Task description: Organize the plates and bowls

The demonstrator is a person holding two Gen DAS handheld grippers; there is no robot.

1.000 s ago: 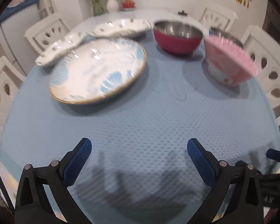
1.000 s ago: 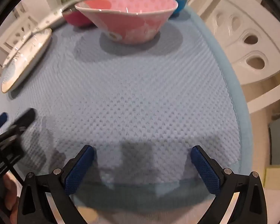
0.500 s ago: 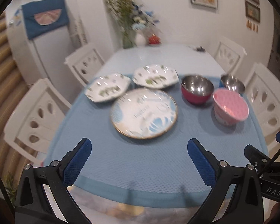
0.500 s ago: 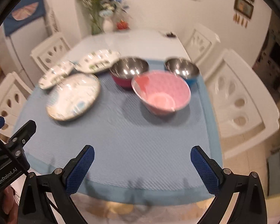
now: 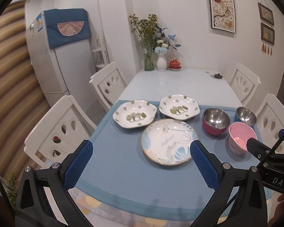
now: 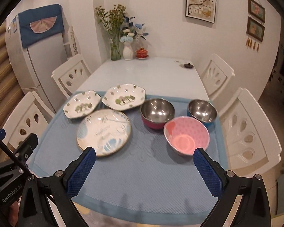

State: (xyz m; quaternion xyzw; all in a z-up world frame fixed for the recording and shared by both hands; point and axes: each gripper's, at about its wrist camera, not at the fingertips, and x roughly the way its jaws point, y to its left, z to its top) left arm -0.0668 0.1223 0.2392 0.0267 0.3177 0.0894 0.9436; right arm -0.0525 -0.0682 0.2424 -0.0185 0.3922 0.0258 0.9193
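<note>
On the blue mat (image 5: 123,166) (image 6: 142,174) lie a round blue-patterned plate (image 5: 169,141) (image 6: 103,132) and two white octagonal plates, one on the left (image 5: 134,116) (image 6: 82,106) and one further right (image 5: 179,109) (image 6: 124,99). To their right stand a red steel-lined bowl (image 5: 215,121) (image 6: 157,115), a blue steel-lined bowl (image 5: 245,115) (image 6: 202,112) and a pink bowl (image 5: 241,137) (image 6: 186,135). My left gripper (image 5: 141,163) and right gripper (image 6: 144,167) hang open and empty above the mat's near edge, well short of the dishes.
White chairs (image 5: 53,132) (image 6: 250,126) flank the white table (image 6: 142,71) on both sides. Vases of flowers (image 6: 123,43) and a small red lidded cup (image 6: 142,53) stand at the far end. A fridge (image 5: 53,56) is at the back left.
Both grippers have risen and pulled back from low over the mat, so the whole table and every dish now shows. The dishes have not moved.
</note>
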